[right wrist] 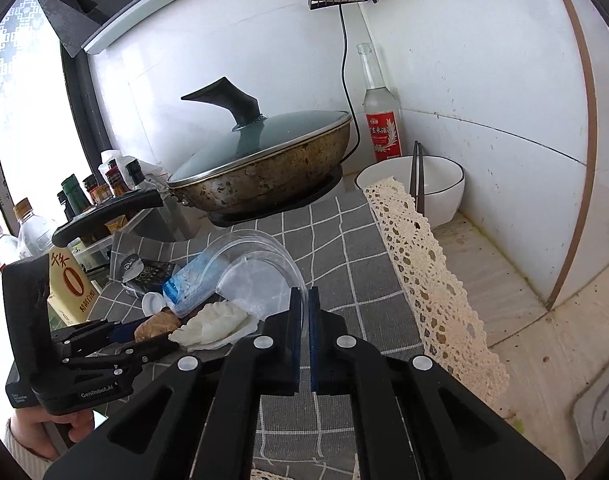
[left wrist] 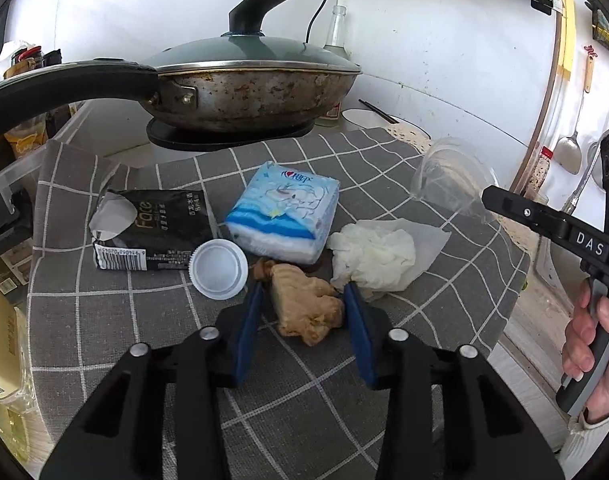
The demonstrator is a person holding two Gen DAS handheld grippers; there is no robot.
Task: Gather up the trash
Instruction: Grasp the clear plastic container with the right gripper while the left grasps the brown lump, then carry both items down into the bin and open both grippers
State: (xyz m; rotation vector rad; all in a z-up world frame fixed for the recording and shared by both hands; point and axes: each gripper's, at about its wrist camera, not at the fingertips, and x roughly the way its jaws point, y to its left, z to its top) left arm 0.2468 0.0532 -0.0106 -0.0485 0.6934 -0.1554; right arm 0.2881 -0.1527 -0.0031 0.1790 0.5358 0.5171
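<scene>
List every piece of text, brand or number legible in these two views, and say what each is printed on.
"Face": black packet; its barcode digits are too small to read.
"DAS": right tongs body.
"GenRobot.AI": left tongs body.
"0": yellow carton; characters above it unreadable.
Blue tissue pack: logo too blurred.
Red bottle label: characters too small.
Yellow package, left edge: characters not legible.

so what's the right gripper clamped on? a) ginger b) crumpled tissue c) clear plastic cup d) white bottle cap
c: in the right wrist view the right gripper has its blue pads shut on the rim of the clear plastic cup; the cap, tissue and ginger lie on the cloth.
</scene>
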